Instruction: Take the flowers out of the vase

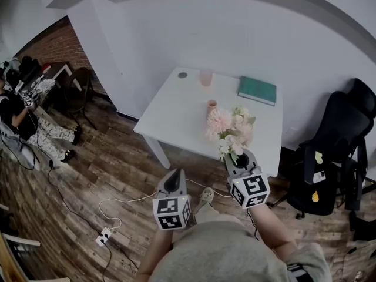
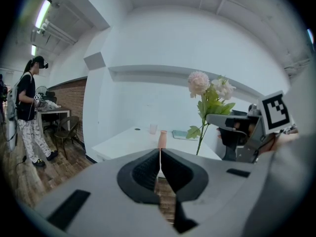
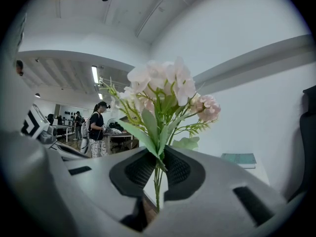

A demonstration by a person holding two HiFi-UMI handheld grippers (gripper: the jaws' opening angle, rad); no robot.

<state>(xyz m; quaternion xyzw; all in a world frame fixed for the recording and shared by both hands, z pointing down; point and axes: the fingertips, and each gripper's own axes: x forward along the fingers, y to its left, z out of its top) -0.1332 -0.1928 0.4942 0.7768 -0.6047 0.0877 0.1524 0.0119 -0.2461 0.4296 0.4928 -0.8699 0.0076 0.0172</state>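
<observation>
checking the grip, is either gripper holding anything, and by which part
The right gripper holds the bunch of pale pink and white flowers by its thin green stems. The left gripper is shut on nothing.

We see pale pink and cream flowers (image 1: 230, 129) with green leaves at the white table (image 1: 176, 119); on the table, a peach vase (image 1: 212, 106) and teal book (image 1: 257, 90); beneath it, brown plank floor (image 1: 88, 175); beside it, a black chair (image 1: 338, 128).

Bare tabletop (image 1: 176, 119) lies between vase (image 1: 211, 106), cup (image 1: 205, 79) and book (image 1: 257, 90).
</observation>
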